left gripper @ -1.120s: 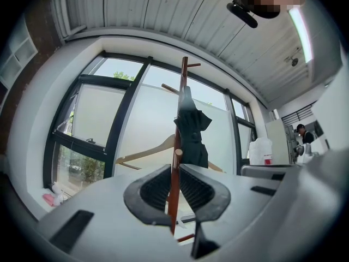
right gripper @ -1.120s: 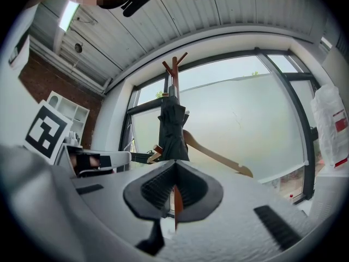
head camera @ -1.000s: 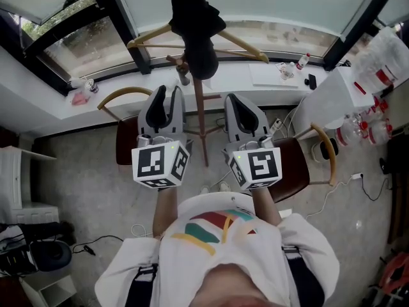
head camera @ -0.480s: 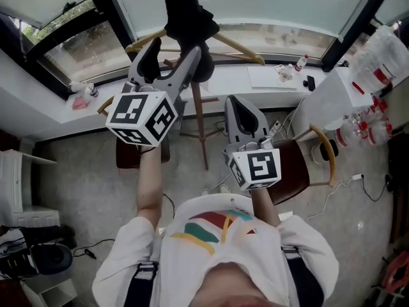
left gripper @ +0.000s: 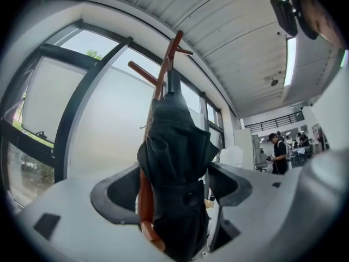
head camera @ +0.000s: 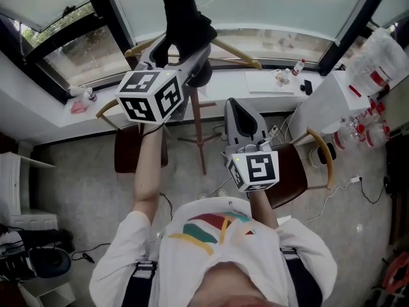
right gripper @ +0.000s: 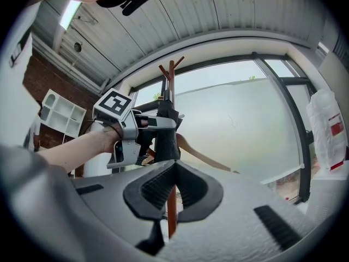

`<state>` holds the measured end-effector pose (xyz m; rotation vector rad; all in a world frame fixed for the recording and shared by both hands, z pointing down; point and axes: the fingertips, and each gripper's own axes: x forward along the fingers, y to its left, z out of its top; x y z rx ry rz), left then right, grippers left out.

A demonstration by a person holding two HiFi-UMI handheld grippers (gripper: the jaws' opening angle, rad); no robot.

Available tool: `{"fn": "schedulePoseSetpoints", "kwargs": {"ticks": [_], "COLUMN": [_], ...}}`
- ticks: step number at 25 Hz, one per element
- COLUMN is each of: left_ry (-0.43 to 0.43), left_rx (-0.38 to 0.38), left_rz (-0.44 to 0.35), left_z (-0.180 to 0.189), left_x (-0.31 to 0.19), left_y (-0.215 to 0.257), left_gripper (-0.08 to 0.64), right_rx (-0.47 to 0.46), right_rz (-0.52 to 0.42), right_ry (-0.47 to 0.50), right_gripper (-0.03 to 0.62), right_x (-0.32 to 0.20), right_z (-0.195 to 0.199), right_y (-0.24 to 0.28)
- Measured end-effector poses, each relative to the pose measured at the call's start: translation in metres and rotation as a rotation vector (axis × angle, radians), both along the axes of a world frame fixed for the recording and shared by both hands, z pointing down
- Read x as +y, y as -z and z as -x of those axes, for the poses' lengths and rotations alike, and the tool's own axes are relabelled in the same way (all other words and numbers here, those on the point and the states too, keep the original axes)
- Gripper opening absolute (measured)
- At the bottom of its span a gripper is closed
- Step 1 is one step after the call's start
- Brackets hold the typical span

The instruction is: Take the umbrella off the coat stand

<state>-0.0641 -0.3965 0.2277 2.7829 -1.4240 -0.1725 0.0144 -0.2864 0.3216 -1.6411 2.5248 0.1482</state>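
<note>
Since the earlier frame my left gripper [head camera: 181,48] has risen from beside the right one up to the coat stand [head camera: 199,128], and the right has stayed low in front of the stand.

Left gripper [left gripper: 174,172]: jaws wide apart, straddling the black folded umbrella [left gripper: 174,146]. The fabric fills most of the gap; I cannot tell whether either jaw presses on it. The stand's brown pole shows just behind the umbrella, inside the left jaw.

Umbrella [head camera: 186,18]: hanging upright against the upper part of the coat stand, below its pegs [left gripper: 173,43]. In the right gripper view the umbrella [right gripper: 166,131] hangs against the pole, with the left gripper reaching it from the side.

Right gripper [head camera: 238,104]: held lower than the left, beside the stand's pole and well apart from the umbrella. Its jaws [right gripper: 174,165] are closed tip to tip with nothing between them.

Surroundings: a chair [head camera: 126,155] stands to one side of the stand's foot and another chair [head camera: 300,165] to the other; a white window sill [head camera: 268,78] runs behind the stand.
</note>
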Motion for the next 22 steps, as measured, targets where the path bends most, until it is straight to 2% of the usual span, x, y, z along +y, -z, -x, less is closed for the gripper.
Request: {"fn": "schedulePoseSetpoints", "kwargs": {"ticks": [7,13,17,22], "left_ry": [-0.024,0.001,0.020,0.042], "left_rx": [-0.046,-0.075,-0.086,-0.097], "left_rz": [0.075,0.073,0.088,0.090], "left_z": [-0.010,-0.012,-0.010,-0.007], "left_x": [-0.007,-0.011,-0.013,-0.013], "left_y": [-0.020,-0.024,-0.026,-0.025], "left_gripper": [0.356,0.351,0.292,0.263], "right_rx": [-0.002,-0.002,-0.007,-0.018], "right_rz": [0.014,0.022,0.021,0.023], "right_ry": [-0.002,-0.009,-0.015,-0.012], "right_gripper": [-0.002,-0.001,-0.002,-0.002], "right_x": [0.001,0.002,0.002,0.002], "right_z": [-0.001,-0.007,-0.011,-0.012], "right_y": [-0.006,-0.012,-0.012,-0.012]}}
